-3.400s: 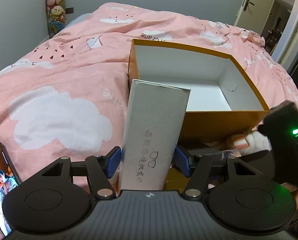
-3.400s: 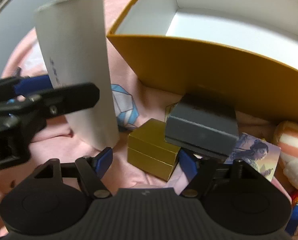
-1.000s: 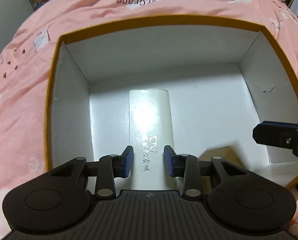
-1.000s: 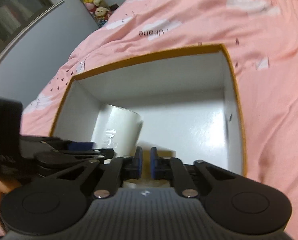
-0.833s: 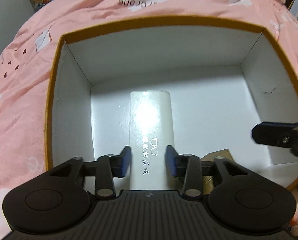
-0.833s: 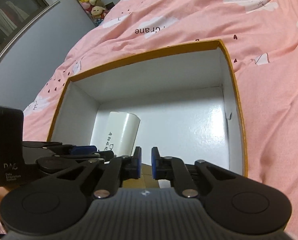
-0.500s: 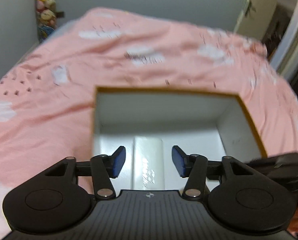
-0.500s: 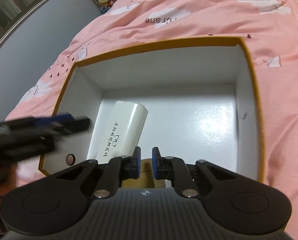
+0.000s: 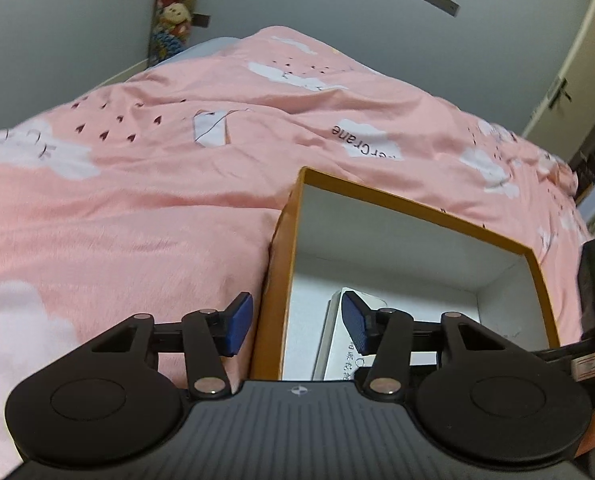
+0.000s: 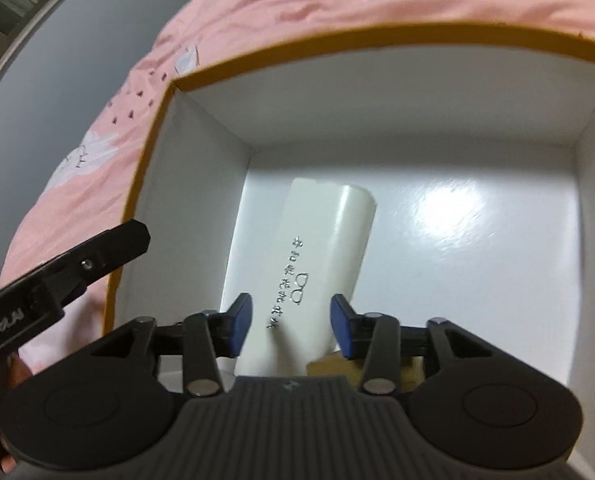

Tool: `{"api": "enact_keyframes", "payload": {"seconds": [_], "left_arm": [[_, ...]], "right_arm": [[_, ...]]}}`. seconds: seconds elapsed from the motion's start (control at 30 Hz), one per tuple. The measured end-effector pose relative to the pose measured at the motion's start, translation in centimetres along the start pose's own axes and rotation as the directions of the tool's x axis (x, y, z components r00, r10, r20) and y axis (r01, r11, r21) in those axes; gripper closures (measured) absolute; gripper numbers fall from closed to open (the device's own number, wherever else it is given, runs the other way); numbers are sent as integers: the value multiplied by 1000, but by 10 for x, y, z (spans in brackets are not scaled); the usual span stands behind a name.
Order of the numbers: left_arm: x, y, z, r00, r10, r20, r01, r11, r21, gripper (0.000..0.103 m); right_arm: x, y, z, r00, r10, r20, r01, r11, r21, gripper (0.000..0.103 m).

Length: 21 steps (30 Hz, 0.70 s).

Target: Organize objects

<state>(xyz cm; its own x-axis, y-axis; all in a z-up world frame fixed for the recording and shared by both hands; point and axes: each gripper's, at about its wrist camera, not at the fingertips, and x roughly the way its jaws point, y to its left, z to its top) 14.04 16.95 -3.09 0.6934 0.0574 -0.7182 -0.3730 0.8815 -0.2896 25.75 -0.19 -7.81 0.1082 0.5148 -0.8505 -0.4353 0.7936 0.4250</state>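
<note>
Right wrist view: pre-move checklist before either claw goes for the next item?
1. White glasses case lying flat on the floor of the orange box: ok.
2. Right claw open, holding nothing: ok.
3. Left claw open, straddling the box's left wall: not ok, lift clear first.
4. Small gold box released inside: cannot tell, mostly hidden by the claw body.
5. Free floor on the box's right side: ok.

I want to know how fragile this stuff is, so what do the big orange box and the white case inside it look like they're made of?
Orange box: likely rigid cardboard, with a glossy white lining that shows glare.
White case: probably smooth coated card or plastic, with rounded edges and printed silver lettering; which one is unclear.
</note>
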Motion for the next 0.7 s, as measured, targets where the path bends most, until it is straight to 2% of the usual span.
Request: {"api": "enact_keyframes", "payload": {"seconds": [0.17, 0.33, 0.4, 0.7], "left_arm": [[4, 7, -5, 1000, -26, 3, 26, 999, -31, 45], [10, 12, -8, 999, -45, -20, 44, 998, -51, 45], [11, 13, -9, 998, -53, -25, 51, 997, -54, 45], [8, 17, -10, 998, -58, -22, 56, 995, -77, 45]], "right_arm": [[22, 12, 4, 998, -29, -59, 30, 999, 13, 45], [37, 19, 7, 994, -82, -69, 82, 997, 1, 44], [41, 19, 7, 993, -87, -75, 87, 996, 3, 52], [53, 27, 7, 994, -41, -102, 43, 999, 20, 68]]}}
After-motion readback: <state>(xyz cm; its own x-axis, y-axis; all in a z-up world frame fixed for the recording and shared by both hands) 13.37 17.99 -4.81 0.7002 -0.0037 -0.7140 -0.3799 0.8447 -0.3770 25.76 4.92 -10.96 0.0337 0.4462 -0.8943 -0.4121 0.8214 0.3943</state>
